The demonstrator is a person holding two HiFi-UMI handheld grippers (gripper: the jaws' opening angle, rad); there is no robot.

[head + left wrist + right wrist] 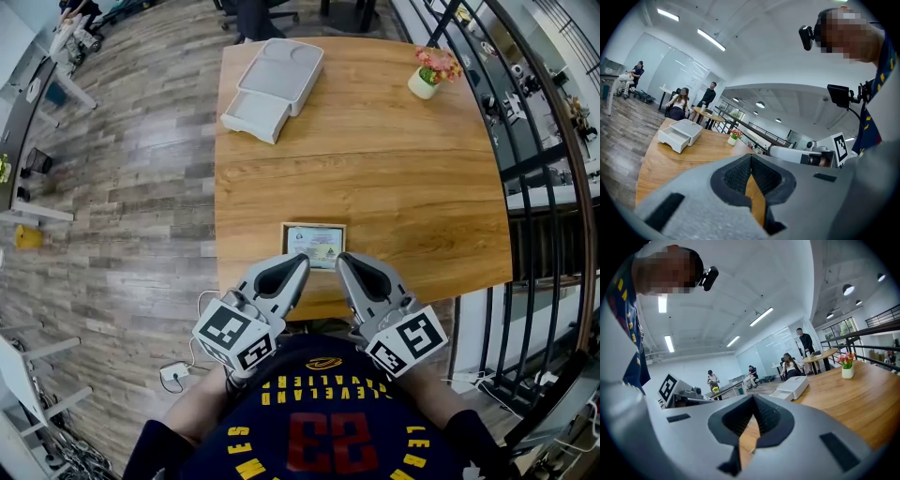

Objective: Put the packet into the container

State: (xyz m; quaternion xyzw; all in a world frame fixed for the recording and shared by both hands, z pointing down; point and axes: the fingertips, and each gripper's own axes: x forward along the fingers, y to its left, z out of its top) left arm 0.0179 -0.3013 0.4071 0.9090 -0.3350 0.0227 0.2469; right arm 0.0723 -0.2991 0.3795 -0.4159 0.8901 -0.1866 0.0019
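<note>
Wood-plank flooring surrounds a wooden bench beside a black railing. The packet lies flat at the bench's near edge, well apart from the white container at the far left corner, whose drawer stands pulled out. A small flower pot sits at the far right. The left gripper and right gripper flank the packet's near corners, each with its jaws pressed together and nothing between them.

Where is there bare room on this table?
The wide middle of the table, between the white container, the flower pot and the packet, is bare. The near edge is crowded: the left gripper and right gripper sit by the packet.
</note>
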